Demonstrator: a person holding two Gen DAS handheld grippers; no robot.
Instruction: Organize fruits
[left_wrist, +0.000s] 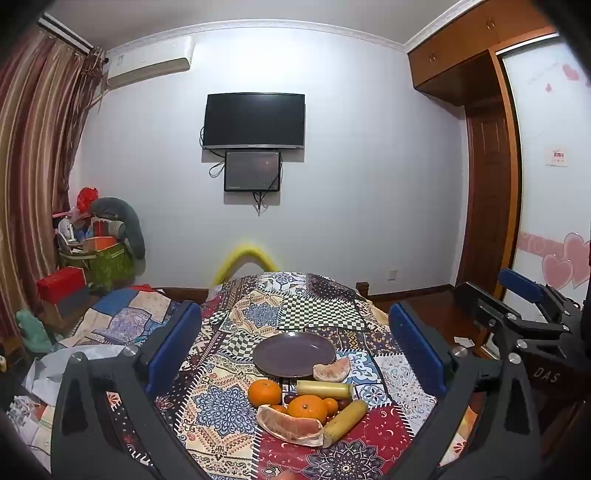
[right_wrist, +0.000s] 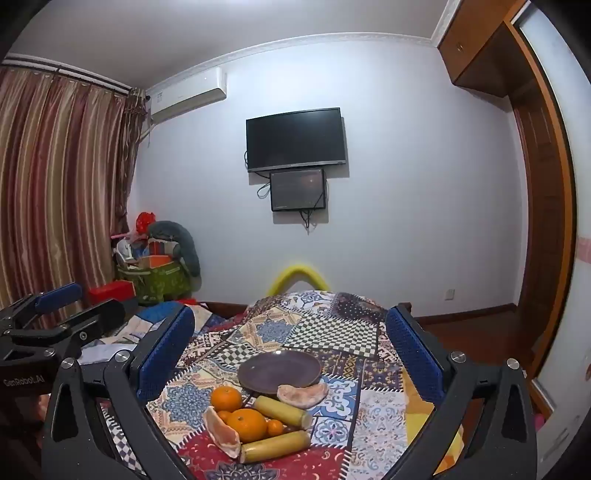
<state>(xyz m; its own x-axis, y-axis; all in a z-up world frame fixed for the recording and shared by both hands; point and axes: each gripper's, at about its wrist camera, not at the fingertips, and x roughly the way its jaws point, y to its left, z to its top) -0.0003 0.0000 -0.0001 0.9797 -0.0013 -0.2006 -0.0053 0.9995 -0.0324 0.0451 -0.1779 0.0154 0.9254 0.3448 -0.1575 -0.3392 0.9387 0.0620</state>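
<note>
Both tools, the left tool (left_wrist: 295, 350) and the right tool (right_wrist: 291, 350), are hovering wide open and empty above the patchwork-covered desk (left_wrist: 229, 410). The fruits (left_wrist: 306, 410) are lying clustered just before the empty purple plate (left_wrist: 294, 353). Advisable: take the free-standing orange (left_wrist: 264, 392) first, gripping gently.

we see the left gripper (left_wrist: 295, 354) with its blue pads spread wide, nothing between them. ahead on the patchwork cloth (left_wrist: 221, 406) sits an empty purple plate (left_wrist: 294, 353); a pomelo wedge (left_wrist: 332, 369) touches its near rim. nearer lie oranges (left_wrist: 264, 392), two yellow sticks (left_wrist: 345, 421), perhaps sugarcane, and another wedge (left_wrist: 290, 426). the right gripper (left_wrist: 524, 314) shows at right.
</note>
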